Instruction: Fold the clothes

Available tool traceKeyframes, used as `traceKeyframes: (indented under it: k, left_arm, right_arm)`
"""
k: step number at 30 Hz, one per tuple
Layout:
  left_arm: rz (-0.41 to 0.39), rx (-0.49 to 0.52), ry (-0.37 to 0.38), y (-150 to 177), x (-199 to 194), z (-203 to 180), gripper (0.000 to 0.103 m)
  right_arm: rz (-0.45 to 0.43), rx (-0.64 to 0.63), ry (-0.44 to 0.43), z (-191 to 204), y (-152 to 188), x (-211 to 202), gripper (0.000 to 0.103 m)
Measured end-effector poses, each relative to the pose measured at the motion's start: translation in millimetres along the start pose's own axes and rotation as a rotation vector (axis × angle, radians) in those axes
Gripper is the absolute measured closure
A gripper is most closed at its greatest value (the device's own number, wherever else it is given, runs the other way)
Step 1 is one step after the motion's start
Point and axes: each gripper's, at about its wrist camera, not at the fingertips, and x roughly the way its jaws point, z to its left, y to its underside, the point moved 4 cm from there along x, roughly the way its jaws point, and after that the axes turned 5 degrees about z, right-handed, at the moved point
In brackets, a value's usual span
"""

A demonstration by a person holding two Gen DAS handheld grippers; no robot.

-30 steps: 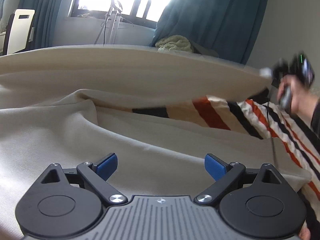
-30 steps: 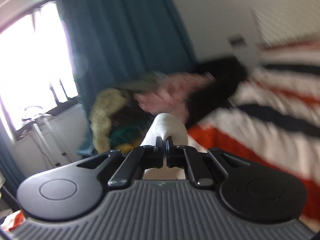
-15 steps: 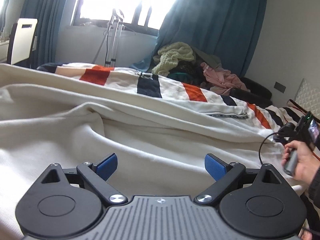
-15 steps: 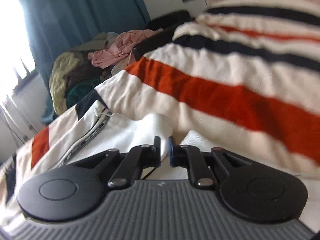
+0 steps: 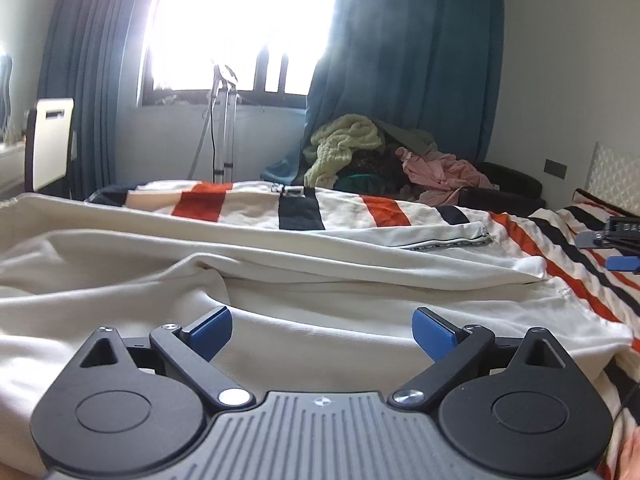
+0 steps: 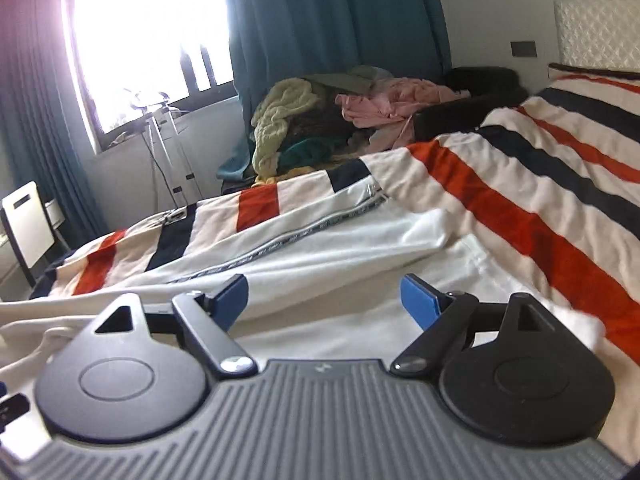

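Both tools, left (image 5: 322, 334) and right (image 6: 324, 300), spread over cream garment (image 5: 320, 292).

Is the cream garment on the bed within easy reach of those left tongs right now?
Probably yes: the left tongs hover open just above the cream garment, with nothing lying between their blue pads and the fabric.

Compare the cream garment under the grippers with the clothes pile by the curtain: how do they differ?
The cream garment lies spread out on the striped bed cover; the clothes pile is heaped and crumpled beyond it. The garment is one pale colour; the pile mixes yellow-green, pink and dark pieces. Both look unfolded.
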Motion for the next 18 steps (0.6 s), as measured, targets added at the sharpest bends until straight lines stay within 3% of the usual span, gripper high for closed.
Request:
traceKeyframes:
  k: [9, 18]
  left_arm:
    - [-0.035, 0.0, -0.059, 1.4, -15.9, 5.2, 0.005]
    - [0.003, -0.037, -0.093, 3.0, -15.3, 15.8, 0.005]
  right_arm:
    - [0.026, 0.086, 0.116, -25.7, 3.0, -4.5, 0.018]
    - [0.068, 0.138, 0.167, -47.9, 9.1, 1.6, 0.018]
